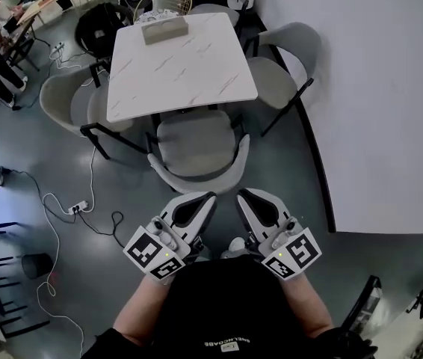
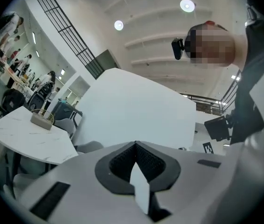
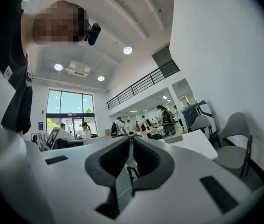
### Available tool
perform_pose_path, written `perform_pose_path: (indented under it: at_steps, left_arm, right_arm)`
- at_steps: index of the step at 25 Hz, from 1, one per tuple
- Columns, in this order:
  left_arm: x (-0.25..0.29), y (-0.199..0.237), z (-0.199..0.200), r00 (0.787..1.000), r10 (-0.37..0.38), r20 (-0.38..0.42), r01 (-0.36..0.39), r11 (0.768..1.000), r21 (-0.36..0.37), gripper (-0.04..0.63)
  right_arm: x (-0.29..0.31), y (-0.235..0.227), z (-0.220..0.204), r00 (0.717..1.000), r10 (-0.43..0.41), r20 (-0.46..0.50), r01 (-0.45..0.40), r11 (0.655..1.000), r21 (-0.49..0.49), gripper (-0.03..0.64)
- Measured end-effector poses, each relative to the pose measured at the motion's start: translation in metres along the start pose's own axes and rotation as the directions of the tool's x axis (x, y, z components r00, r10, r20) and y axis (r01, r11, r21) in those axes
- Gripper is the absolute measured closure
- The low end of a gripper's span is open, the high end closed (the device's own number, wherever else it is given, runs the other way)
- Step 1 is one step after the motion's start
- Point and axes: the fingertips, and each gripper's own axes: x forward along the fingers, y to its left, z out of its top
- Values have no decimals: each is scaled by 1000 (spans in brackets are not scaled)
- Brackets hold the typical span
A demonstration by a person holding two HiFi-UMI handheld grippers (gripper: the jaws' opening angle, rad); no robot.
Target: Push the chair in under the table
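at the table's (image 1: 189,66) near edge, the chair (image 1: 196,146) stands with its seat front tucked under and its curved back toward the person. both grippers sit close to the body, clear of that back, likely because no push is on. the left gripper (image 1: 208,198) is fully closed and empty; the right gripper (image 1: 244,194) is almost closed, with a thin gap and nothing in it.

Bare floor (image 1: 271,178) is seen ahead of the left claw (image 1: 210,198) and right claw (image 1: 243,195); beyond, passage is blocked by a chair (image 1: 196,152).
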Motion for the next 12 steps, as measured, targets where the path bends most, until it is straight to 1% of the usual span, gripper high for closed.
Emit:
perform_pose_path:
  at_steps: [3, 5, 6, 9, 12]
  left_arm:
    - [14, -31, -1, 997, -66, -29, 67, 997, 37, 591]
    - [24, -43, -6, 993, -101, -53, 104, 993, 58, 591]
    - [28, -47, -8, 992, -114, -60, 117, 992, 52, 591]
    - [41, -58, -10, 988, -149, -50, 149, 989, -1, 591]
    - [51, -70, -10, 982, -180, -52, 180, 984, -4, 591]
  right_arm:
    - [-24, 1, 17, 999, -7, 35, 7, 1000, -8, 583]
    - [-38, -3, 25, 998, -33, 62, 34, 999, -13, 583]
    - [-45, -7, 29, 996, -50, 78, 51, 999, -7, 583]
    - [-65, -17, 36, 989, -88, 118, 84, 996, 35, 583]
    - [-79, -24, 42, 984, -108, 139, 102, 993, 53, 583]
